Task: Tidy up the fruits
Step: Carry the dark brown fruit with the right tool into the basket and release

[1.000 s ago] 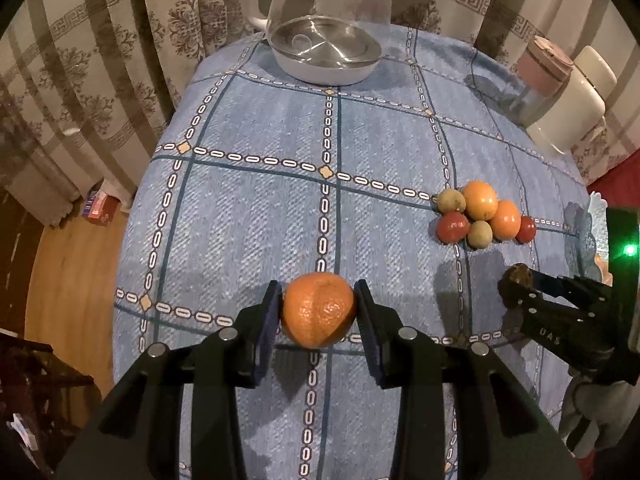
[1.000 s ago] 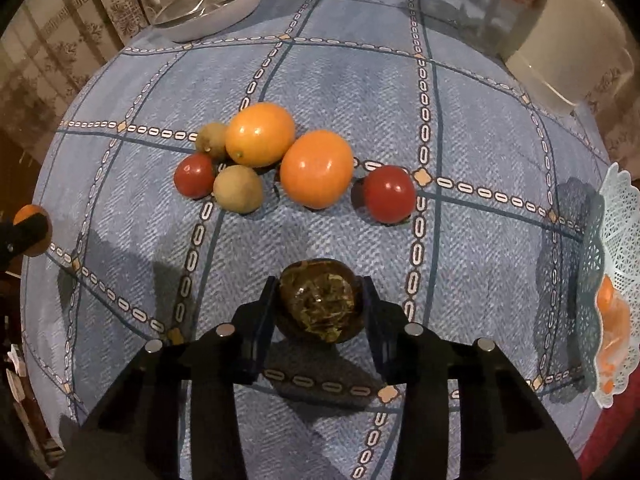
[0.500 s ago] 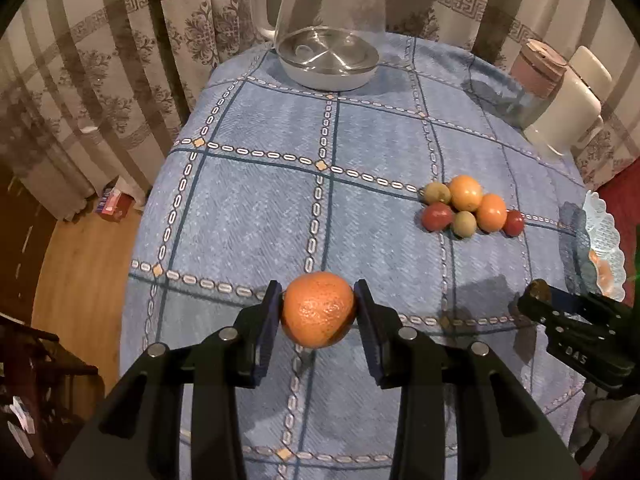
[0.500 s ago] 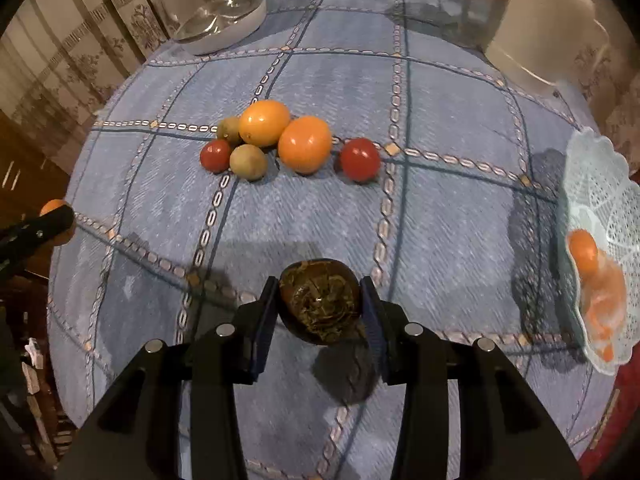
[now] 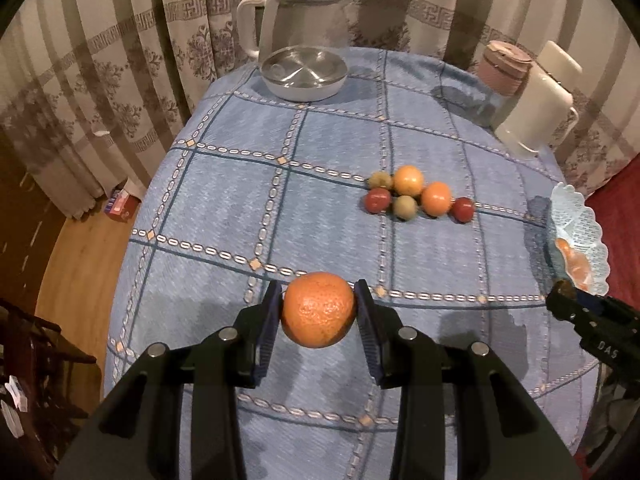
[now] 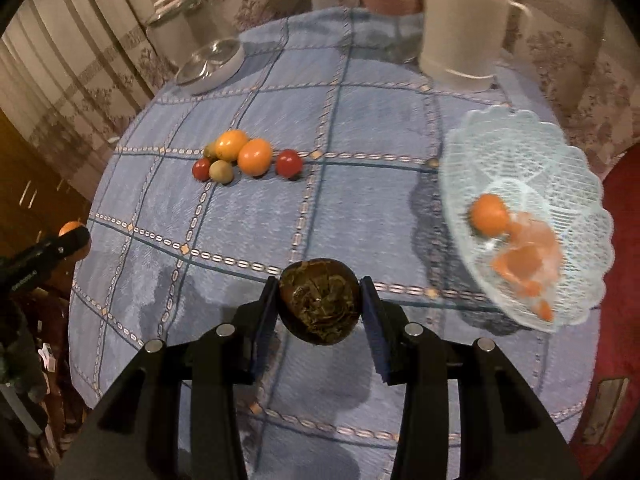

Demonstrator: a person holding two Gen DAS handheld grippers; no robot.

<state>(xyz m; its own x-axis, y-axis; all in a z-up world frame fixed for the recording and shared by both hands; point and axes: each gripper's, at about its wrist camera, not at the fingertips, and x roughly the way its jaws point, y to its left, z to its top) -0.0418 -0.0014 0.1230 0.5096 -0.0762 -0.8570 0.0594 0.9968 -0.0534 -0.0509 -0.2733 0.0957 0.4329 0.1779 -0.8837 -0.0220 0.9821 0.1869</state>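
Observation:
My left gripper (image 5: 318, 310) is shut on a round orange mandarin (image 5: 318, 308), held above the blue checked tablecloth (image 5: 240, 184). My right gripper (image 6: 319, 306) is shut on a dark brown, wrinkled fruit (image 6: 319, 305), also lifted off the cloth. A cluster of several fruits (image 6: 244, 156) lies mid-table: oranges, small red ones and greenish ones. A white lattice fruit bowl (image 6: 520, 152) stands at the right, with an orange fruit (image 6: 489, 215) and orange pieces inside. The right gripper's tip (image 5: 568, 300) shows at the right edge of the left wrist view, next to the bowl (image 5: 580, 224).
A glass kettle (image 5: 304, 40) stands at the table's far edge, a pink-lidded jar (image 5: 506, 68) and a white jug (image 5: 536, 108) at the far right. Patterned curtains hang behind. Wooden floor lies to the left, with a small box (image 5: 120, 204) on it.
Both grippers have risen and pulled back from the table with their fruits, so more of the table shows. The lattice bowl has come fully into the right wrist view.

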